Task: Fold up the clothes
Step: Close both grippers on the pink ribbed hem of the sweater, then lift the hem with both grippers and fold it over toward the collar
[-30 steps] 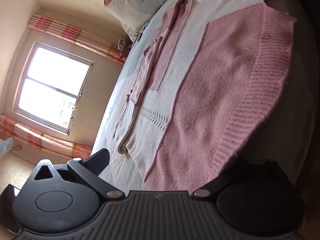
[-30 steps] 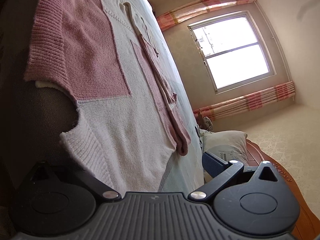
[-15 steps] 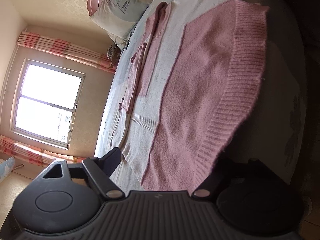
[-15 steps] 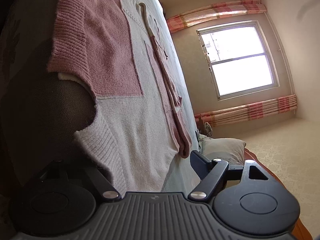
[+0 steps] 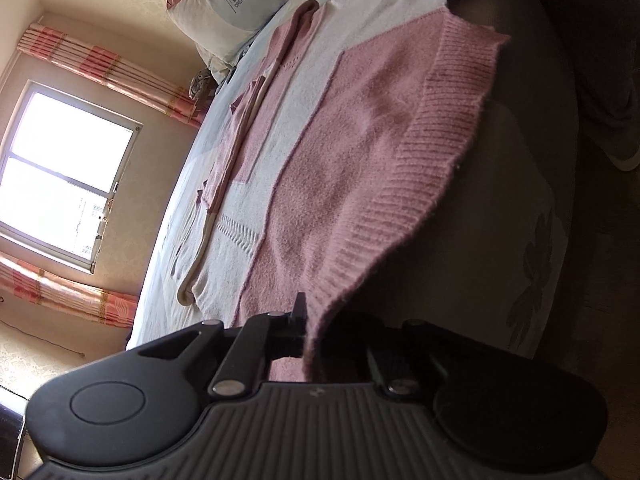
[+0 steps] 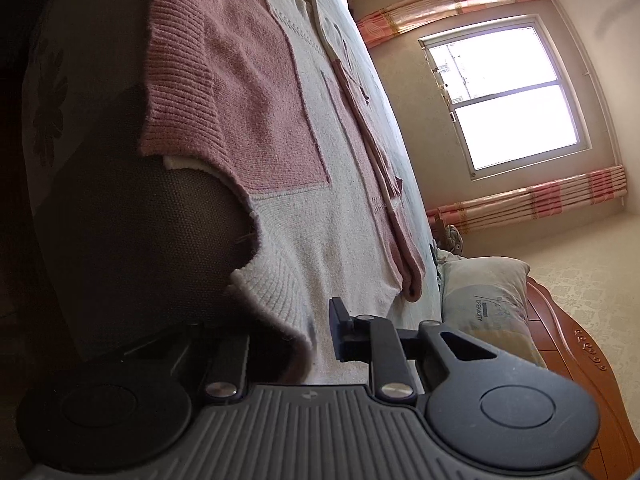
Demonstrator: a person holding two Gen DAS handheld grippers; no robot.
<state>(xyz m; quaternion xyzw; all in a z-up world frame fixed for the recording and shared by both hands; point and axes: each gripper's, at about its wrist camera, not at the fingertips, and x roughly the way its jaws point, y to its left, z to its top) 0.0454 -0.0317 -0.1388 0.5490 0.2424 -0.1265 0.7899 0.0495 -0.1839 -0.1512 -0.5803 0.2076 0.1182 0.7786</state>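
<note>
While the pink-and-cream knit sweater [image 5: 344, 168] lies flat across the bed [image 5: 176, 216], ribbed hem hanging over the near edge, the left gripper [image 5: 310, 334] pinches the pink ribbed hem corner between its fingers. The right gripper [image 6: 316, 340] has the cream ribbed hem corner between nearly closed fingers, but I cannot tell if it's clamped. Fuzzy colour-block knit, folded sleeves on top; soft printed pillow [image 6: 484, 296] by a carved wooden headboard [image 6: 576, 328].

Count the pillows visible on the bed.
1. A pale pillow printed with DREAMCITY lies at the head of the bed, against the wooden headboard, beyond the pink and white sweater. More bedding bunches beside it, so another pillow may be hidden.
</note>
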